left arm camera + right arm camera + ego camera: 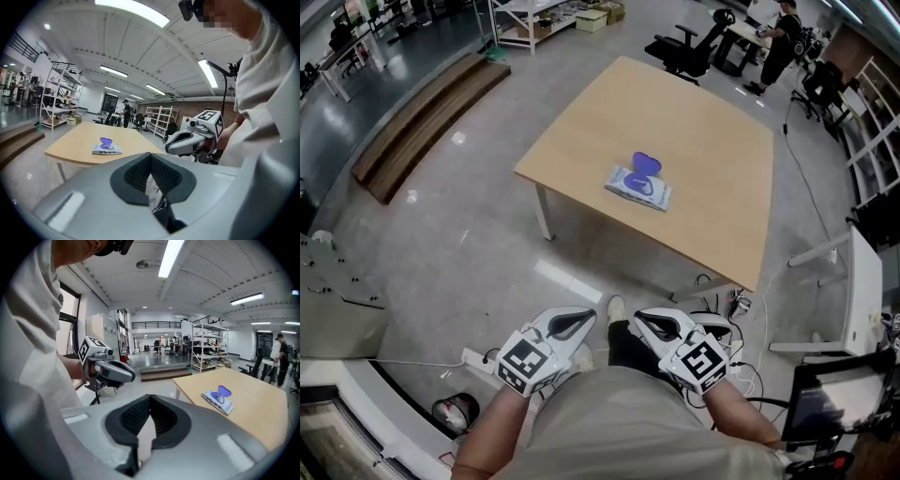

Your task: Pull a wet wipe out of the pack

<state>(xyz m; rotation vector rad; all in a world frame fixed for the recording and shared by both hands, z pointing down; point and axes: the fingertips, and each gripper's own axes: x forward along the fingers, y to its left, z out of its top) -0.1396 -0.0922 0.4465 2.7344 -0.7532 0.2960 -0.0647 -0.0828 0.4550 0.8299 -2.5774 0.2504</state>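
A white wet wipe pack (638,187) lies near the middle of the light wooden table (712,141), with its purple lid (646,165) flipped up. Both grippers are held close to the person's body, well short of the table's near edge. My left gripper (581,319) and right gripper (642,321) sit side by side, both shut and empty. In the left gripper view the pack (107,149) lies far ahead beyond the closed jaw tips (151,157), and the right gripper (190,140) shows alongside. The right gripper view shows the pack (218,401) ahead to the right.
Grey floor lies between me and the table. Cables and a power strip (478,358) lie by my feet. A white desk (862,300) stands at right. Office chairs (689,47), a standing person (783,42), shelves (58,98) and a wooden platform (422,122) lie beyond.
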